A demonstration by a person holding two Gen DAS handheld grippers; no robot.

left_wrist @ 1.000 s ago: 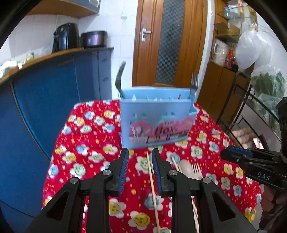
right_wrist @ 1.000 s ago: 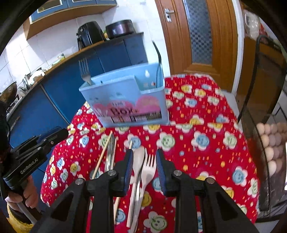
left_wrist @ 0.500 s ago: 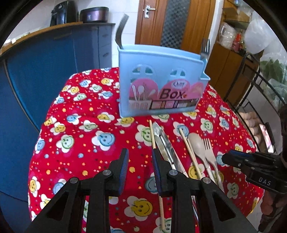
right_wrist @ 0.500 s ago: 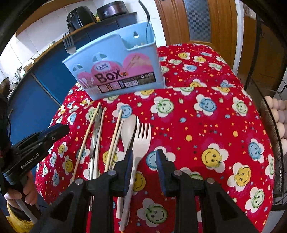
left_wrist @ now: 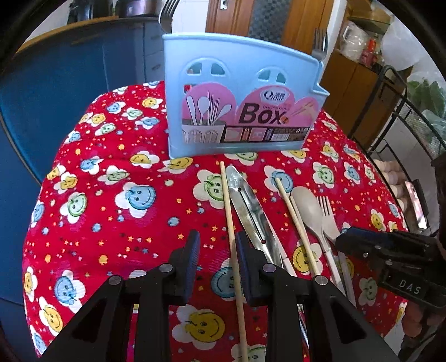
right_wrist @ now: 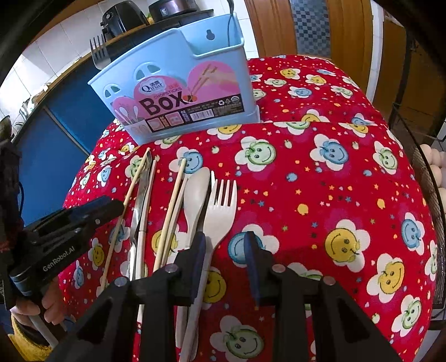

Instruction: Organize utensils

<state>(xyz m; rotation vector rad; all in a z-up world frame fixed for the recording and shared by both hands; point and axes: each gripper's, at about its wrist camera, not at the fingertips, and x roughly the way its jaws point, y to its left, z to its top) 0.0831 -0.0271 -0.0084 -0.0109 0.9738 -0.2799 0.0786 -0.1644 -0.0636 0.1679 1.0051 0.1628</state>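
A light blue utensil box (left_wrist: 239, 97) stands at the back of the red flowered tablecloth (left_wrist: 117, 211), with metal forks (left_wrist: 319, 44) sticking out; it also shows in the right wrist view (right_wrist: 178, 94). In front lie chopsticks (left_wrist: 230, 217), a metal utensil (left_wrist: 249, 211), a beige spoon (left_wrist: 306, 206) and a beige fork (right_wrist: 220, 206). My left gripper (left_wrist: 217, 250) is open, low over the leftmost chopstick, which runs between its jaws. My right gripper (right_wrist: 225, 250) is open over the beige fork's handle.
Blue cabinets (left_wrist: 55, 92) stand left of the table, a wooden door (left_wrist: 262, 19) behind it. A black wire rack (left_wrist: 404, 117) with eggs stands at the right. The table drops off at its rounded edges.
Both grippers have come down and forward toward the utensils on the cloth. The left one now straddles the leftmost chopstick, the right one the beige fork. Both stayed open.
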